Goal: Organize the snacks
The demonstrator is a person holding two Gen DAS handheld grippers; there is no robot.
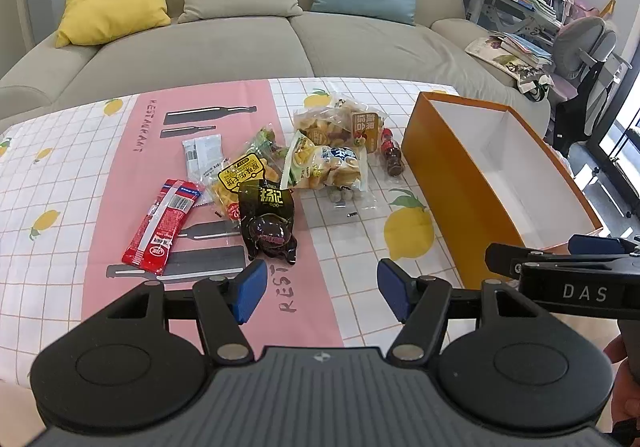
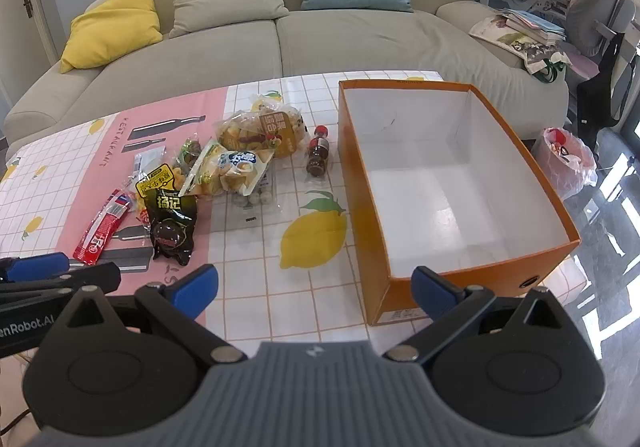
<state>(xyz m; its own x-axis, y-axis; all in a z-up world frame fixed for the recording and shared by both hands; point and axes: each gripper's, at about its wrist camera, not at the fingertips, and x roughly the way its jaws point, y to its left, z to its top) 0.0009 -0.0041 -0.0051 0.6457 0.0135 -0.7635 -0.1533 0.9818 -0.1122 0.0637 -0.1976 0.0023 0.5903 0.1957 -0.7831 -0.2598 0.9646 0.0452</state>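
Both claws hang over the table's near edge, jaws wide, gripping nothing: left claw (image 1: 322, 289) just short of a black packet (image 1: 269, 223), right claw (image 2: 314, 289) at the orange box (image 2: 362, 183) (bare inside). Snacks (image 1: 320, 163) lie heaped left of it.

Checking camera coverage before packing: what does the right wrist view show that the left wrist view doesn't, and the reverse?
Only the right wrist view shows the orange box's whole white floor, bare, and a pink-bagged bin. Only the left shows the white sachet in full. Both share the red stick pack, black snack pack, small bottle and open grippers.
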